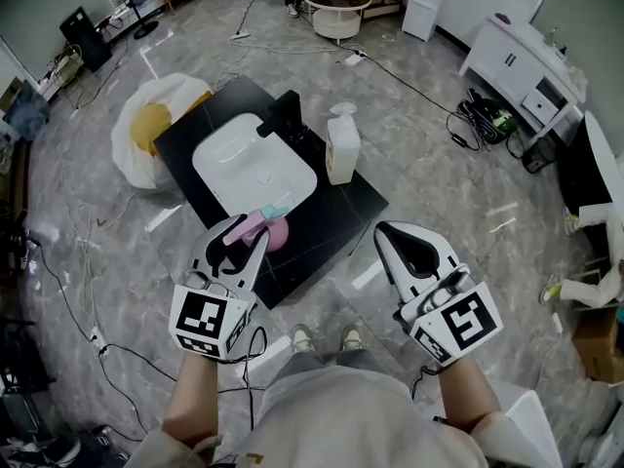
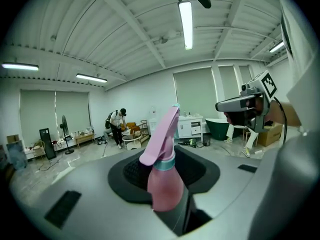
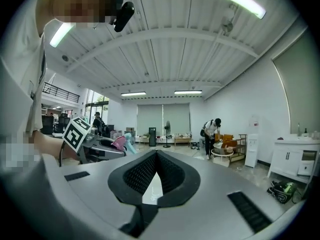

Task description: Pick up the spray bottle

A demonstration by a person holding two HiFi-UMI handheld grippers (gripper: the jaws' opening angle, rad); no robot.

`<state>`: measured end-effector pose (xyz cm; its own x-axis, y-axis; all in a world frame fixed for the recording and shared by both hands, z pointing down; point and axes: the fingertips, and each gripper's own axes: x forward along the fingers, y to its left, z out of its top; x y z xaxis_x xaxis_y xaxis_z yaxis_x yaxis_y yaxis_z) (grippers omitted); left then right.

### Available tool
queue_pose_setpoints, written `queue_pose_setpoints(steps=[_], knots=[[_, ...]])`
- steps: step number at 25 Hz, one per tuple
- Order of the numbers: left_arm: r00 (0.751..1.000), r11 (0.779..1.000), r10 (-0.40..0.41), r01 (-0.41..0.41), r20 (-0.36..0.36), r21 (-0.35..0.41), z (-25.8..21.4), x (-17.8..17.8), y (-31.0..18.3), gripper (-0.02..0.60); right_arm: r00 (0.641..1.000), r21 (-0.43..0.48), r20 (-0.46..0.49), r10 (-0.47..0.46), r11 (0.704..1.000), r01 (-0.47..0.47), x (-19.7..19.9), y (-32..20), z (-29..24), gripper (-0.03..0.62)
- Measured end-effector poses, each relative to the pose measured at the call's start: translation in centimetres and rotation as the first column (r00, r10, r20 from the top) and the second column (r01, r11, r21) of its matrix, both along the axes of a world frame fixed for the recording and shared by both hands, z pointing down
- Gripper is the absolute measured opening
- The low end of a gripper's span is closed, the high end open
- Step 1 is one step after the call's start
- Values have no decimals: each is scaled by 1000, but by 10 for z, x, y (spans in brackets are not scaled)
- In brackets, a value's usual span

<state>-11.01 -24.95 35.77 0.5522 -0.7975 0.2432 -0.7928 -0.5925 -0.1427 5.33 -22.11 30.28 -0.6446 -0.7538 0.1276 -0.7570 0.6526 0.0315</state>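
Note:
A pink spray bottle (image 1: 274, 231) with a teal collar and a pink trigger head (image 2: 163, 134) stands upright between the jaws of my left gripper (image 1: 246, 232), which is shut on its body. It hangs in the air over the near edge of the black table (image 1: 336, 217). My right gripper (image 1: 409, 250) floats level beside it on the right. Its black pads (image 3: 172, 176) meet at the tip and hold nothing. The right gripper view also shows the left gripper (image 3: 102, 148) with the pink bottle (image 3: 120, 143) at its far left.
On the black table sit a white basin (image 1: 252, 169), a black faucet (image 1: 283, 115) and a white pump bottle (image 1: 341, 149). A white and yellow bag (image 1: 156, 125) lies beyond the table. Cables cross the floor. A white cabinet (image 1: 517, 57) stands far right, and a person (image 3: 210, 134) is in the background.

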Motion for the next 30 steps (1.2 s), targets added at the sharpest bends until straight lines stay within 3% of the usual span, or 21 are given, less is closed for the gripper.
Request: queue_pose_setpoints(steps=[8, 17, 30], knots=[[1000, 997, -14, 14, -3, 75, -38, -7, 33, 153, 999, 37, 34, -36, 999, 35, -1, 20, -25, 28], [999, 998, -50, 50, -18, 22, -20, -7, 68, 153, 994, -12, 12, -106, 994, 106, -11, 44, -7, 28], [997, 997, -76, 76, -30, 2, -14, -8, 81, 153, 992, -29, -3, -125, 992, 125, -14, 51, 0, 28]])
